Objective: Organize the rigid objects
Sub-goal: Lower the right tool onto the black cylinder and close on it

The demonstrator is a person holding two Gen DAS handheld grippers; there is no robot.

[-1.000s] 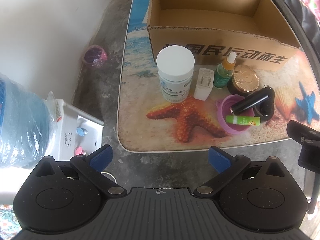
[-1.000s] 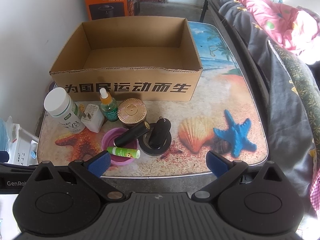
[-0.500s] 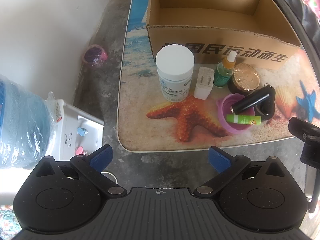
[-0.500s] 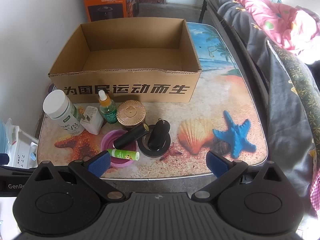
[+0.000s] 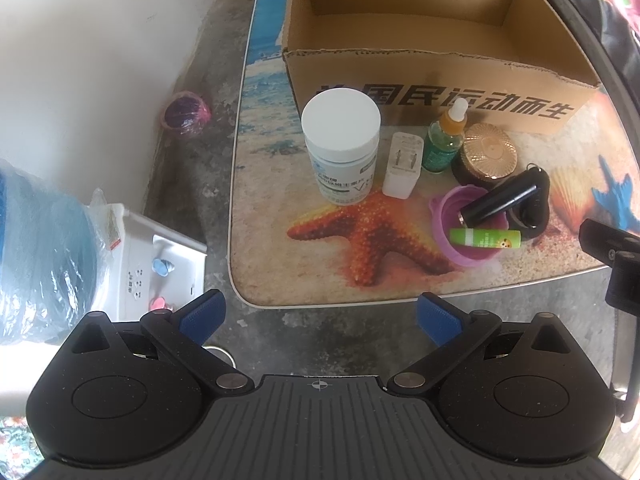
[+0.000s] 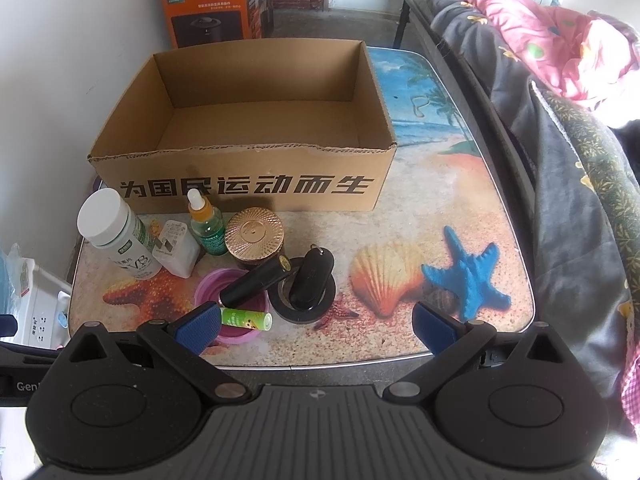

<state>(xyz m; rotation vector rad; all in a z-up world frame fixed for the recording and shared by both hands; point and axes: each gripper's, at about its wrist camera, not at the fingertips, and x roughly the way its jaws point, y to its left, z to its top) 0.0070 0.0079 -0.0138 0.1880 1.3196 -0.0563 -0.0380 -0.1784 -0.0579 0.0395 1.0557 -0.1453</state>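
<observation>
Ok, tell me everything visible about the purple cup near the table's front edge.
The purple cup is a low, round, open-topped cup, seemingly of soft plastic with stepped walls. It stands upright on the beach-print table by the front edge. A black tube leans across its rim and a green tube lies over its near rim. Neither hand-held gripper touches it.
</observation>
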